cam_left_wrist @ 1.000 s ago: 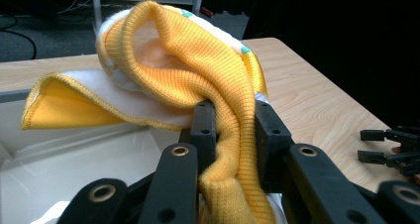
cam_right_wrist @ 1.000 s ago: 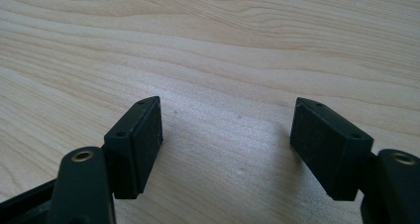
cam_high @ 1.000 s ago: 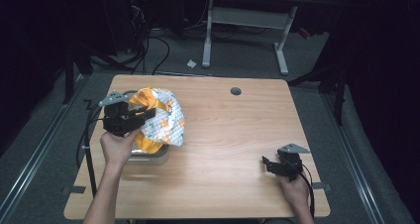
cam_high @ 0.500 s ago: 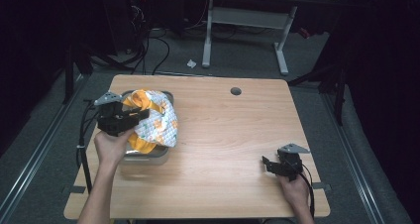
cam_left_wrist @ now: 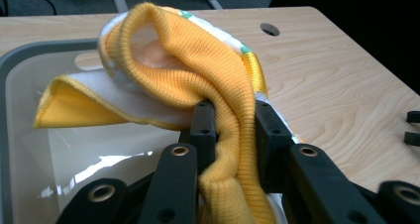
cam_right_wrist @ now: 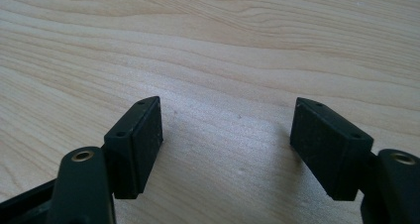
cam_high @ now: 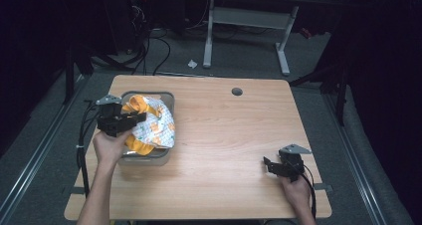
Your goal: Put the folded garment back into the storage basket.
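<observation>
left gripper (cam_high: 130,120): fingers clamped on yellow knit garment (cam_left_wrist: 218,90) | moved left, down over grey tub (cam_high: 149,157), near-left counter (cam_high: 224,130) | drop imminent | right gripper (cam_right_wrist: 225,149): fingers open, empty

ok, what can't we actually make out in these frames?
- Bin floor: high view, covered by the yellow cloth.
- Cloth's lower end: left gripper view, cut off by the bottom edge behind the left gripper.
- Cloth print: high view, too small to read.
- Right gripper: its body is cut off by the bottom edge.
</observation>
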### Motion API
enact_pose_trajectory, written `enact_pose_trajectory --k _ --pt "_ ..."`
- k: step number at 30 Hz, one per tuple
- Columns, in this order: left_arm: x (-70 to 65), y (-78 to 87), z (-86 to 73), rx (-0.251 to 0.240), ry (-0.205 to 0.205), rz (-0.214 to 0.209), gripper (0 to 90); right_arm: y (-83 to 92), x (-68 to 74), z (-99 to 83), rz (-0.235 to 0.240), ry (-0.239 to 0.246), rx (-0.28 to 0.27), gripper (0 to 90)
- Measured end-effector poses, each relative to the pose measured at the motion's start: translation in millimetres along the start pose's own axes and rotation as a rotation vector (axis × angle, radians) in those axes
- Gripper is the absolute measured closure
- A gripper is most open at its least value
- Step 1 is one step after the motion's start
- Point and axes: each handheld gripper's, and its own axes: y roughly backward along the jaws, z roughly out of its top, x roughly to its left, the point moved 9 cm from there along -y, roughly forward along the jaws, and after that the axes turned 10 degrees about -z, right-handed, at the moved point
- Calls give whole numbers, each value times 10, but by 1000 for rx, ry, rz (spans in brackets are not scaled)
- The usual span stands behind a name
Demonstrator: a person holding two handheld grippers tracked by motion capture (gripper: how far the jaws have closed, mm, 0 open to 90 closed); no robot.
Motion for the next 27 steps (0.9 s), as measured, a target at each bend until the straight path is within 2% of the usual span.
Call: enact_pose_trajectory --k 4,27 --pt "67 -42 -61 31 -5 41 740 0 0 0 0 0 0 289" --pt "285 -281 -243 121 -20 148 739 0 0 0 0 0 0 288"
